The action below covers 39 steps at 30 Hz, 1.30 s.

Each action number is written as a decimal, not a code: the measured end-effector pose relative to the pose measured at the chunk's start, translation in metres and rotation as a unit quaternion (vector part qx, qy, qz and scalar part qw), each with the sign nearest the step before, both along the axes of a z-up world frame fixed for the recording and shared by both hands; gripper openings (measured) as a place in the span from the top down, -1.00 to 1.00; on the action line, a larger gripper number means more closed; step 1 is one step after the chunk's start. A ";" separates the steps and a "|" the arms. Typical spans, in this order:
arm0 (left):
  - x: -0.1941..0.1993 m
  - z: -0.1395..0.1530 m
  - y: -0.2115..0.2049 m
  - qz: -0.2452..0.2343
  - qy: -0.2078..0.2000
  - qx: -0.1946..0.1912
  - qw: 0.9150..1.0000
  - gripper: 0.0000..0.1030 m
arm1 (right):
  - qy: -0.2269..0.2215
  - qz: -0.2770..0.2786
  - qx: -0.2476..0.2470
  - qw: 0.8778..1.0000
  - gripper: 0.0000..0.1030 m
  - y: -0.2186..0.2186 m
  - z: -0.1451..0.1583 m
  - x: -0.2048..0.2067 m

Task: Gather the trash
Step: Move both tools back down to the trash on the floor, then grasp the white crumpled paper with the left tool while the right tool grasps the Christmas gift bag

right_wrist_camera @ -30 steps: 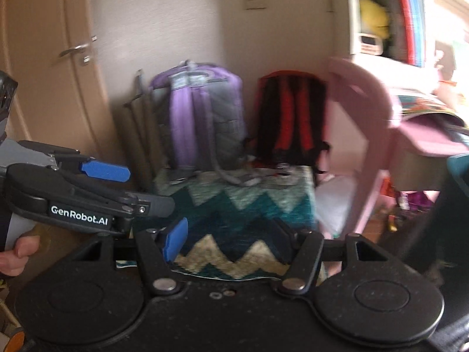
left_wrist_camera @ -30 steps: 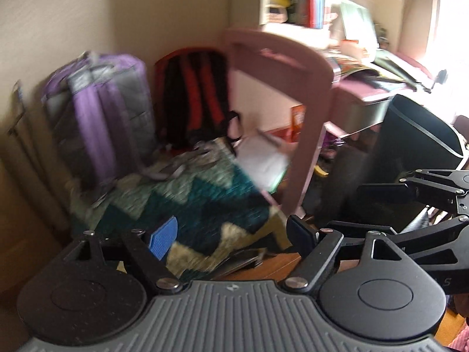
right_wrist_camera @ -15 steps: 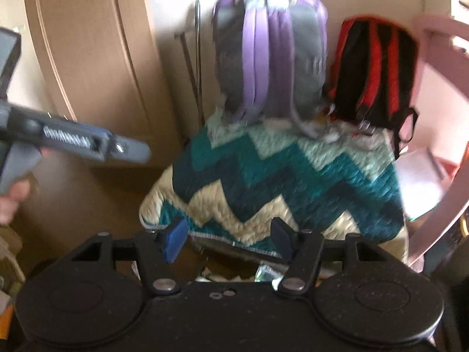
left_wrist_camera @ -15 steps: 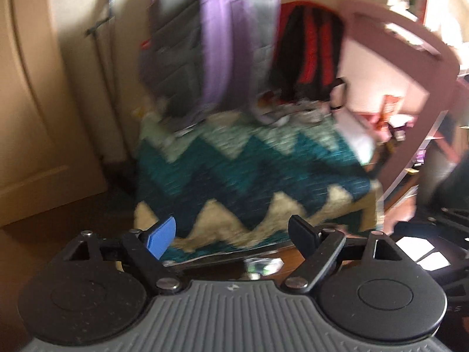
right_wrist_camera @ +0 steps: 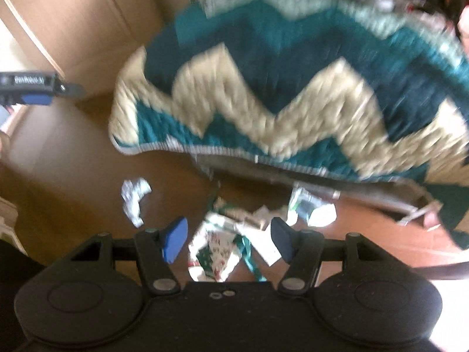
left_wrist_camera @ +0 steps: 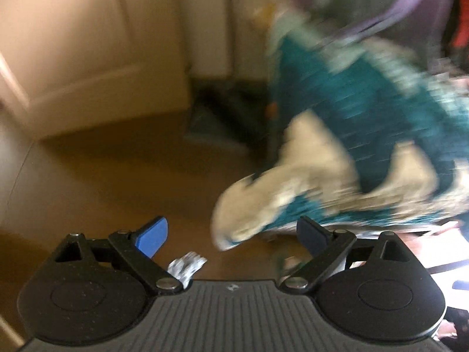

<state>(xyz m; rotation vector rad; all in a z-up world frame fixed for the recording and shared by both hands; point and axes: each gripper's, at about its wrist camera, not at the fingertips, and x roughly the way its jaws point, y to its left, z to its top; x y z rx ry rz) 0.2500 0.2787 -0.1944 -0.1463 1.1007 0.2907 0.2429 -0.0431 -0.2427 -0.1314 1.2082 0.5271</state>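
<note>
Both my tongs are pointed down at the floor right now. Left gripper (left_wrist_camera: 231, 236) has its jaws spreading wider with nothing between them; right gripper (right_wrist_camera: 228, 242) sits open, nothing pinched either.

Surface is a brown wood floor (right_wrist_camera: 73, 176), glossy with glare. Far side has a teal and cream zigzag blanket (right_wrist_camera: 293, 88) draped over something low, its hem hanging just above the floor. Light wooden door (left_wrist_camera: 73, 44) on the far left, purple backpack (left_wrist_camera: 395, 3) at the back. Everything's pretty blurry.

Trash: a crumpled white wrapper (right_wrist_camera: 134, 199) lies on the floor, long side running near-to-far, just left of and beyond my right gripper's left finger. In the left view it's (left_wrist_camera: 187, 267) right by the left finger's base. A messy pile of printed paper scraps (right_wrist_camera: 222, 243) sits below the gap of the right jaws, spreading to the right under the blanket edge.
</note>
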 end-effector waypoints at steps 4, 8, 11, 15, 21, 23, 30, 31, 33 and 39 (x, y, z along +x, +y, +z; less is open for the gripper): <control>0.009 -0.065 0.040 0.044 0.056 0.008 0.997 -0.86 | 0.045 -0.004 -0.024 0.999 -0.22 0.017 -0.059 0.011; 0.013 -0.133 0.066 0.074 0.125 0.016 0.989 -0.86 | 0.077 -0.010 -0.051 0.996 -0.22 0.029 -0.109 0.018; 0.014 -0.183 0.078 0.078 0.184 0.018 0.980 -0.86 | 0.126 -0.024 -0.060 0.990 -0.22 0.033 -0.148 0.023; 0.012 -0.241 0.095 0.097 0.231 0.020 0.968 -0.86 | 0.181 -0.046 -0.065 0.980 -0.22 0.038 -0.195 0.025; 0.006 -0.307 0.107 0.114 0.272 -0.006 0.955 -0.86 | 0.241 -0.075 -0.080 0.964 -0.22 0.041 -0.246 0.028; 0.002 -0.326 0.109 0.120 0.284 -0.023 0.951 -0.86 | 0.252 -0.080 -0.083 0.961 -0.22 0.045 -0.259 0.029; -0.010 -0.369 0.111 0.164 0.302 -0.062 0.937 -0.86 | 0.263 -0.046 -0.098 0.959 -0.22 0.068 -0.290 0.031; -0.011 -0.372 0.111 0.163 0.301 -0.065 0.937 -0.86 | 0.269 -0.043 -0.098 0.957 -0.21 0.071 -0.295 0.031; -0.012 -0.377 0.109 0.159 0.299 -0.064 0.939 -0.85 | 0.276 -0.046 -0.102 0.955 -0.21 0.074 -0.303 0.031; -0.019 -0.385 0.104 0.167 0.281 -0.078 0.942 -0.58 | 0.304 -0.092 -0.097 0.943 -0.15 0.070 -0.324 0.034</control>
